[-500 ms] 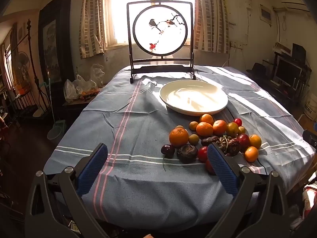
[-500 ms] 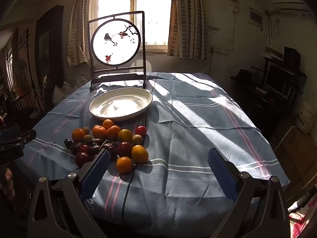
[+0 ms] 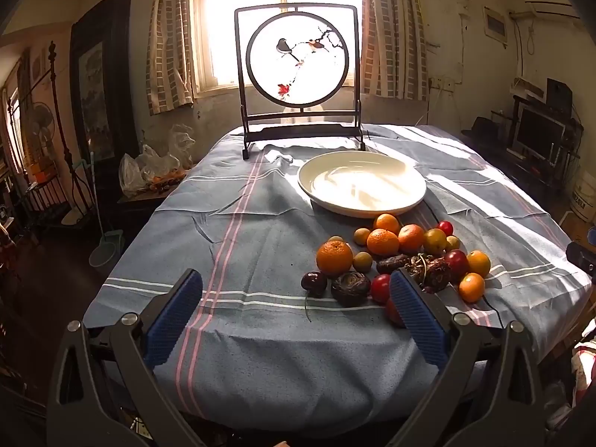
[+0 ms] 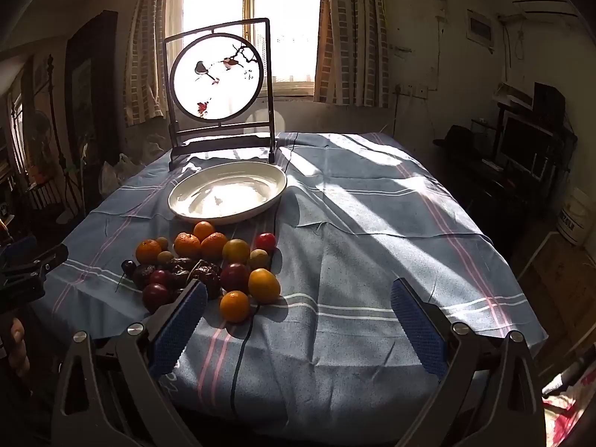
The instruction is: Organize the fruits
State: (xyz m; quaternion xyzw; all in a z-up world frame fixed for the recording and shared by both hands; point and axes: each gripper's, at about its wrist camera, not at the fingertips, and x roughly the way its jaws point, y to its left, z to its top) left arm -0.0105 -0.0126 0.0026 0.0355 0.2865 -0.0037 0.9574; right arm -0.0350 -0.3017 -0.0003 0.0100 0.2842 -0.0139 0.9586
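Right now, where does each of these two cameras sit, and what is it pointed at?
Left wrist: on the left claw, open, angled down at the fruit pile and white plate; both blue pads show.
Right wrist: on the right claw, open, same tilt; the pile lies left.
Both share plate, fruit, bird screen, striped tablecloth.

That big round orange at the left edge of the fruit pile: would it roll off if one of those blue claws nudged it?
Probably a little. The big round orange looks nearly spherical and sits on the flat blue striped tablecloth, so a nudge would likely roll it. The cloth's creases may slow it. Its dimpled skin looks grippy rather than slippery.
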